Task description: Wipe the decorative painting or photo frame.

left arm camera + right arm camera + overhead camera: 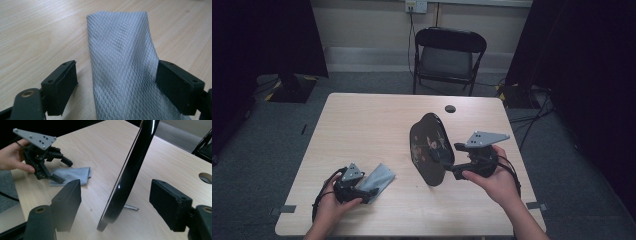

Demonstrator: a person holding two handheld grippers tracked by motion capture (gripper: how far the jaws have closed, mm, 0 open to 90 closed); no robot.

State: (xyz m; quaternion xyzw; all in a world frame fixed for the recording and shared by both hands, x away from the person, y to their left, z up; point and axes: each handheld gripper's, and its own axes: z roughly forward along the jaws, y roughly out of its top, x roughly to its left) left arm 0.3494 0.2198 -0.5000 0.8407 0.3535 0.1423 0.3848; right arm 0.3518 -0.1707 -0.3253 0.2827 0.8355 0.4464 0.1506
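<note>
The black plate (431,148) with flowers painted on it is standing up on its edge, tipped a little, near the middle of the light wooden table (362,120). In the right gripper view its shiny rim (130,172) is running up between the two black jaws, and there is a gap on each side, so the jaws are not squeezing it; I cannot tell what is holding the plate up from behind. The right gripper (455,160) is sitting at the plate's right side, and its jaws are standing wide apart. The grey cloth (378,180) is lying flat on the table near the front left, well apart from the plate. The left gripper (362,191) is reaching down over the cloth's near end, and its jaws are standing wide with the cloth (125,72) lying between them, not pinched yet. It looks like the job is to wipe the plate with the cloth. The plate is already up, but the cloth is not picked up yet, and no wiping is started. The left hand (331,205) is resting low by the table's front edge. The right hand (494,180) is held higher, with its gripper pointing at the plate. A black folding chair (447,57) is standing behind the table.
</note>
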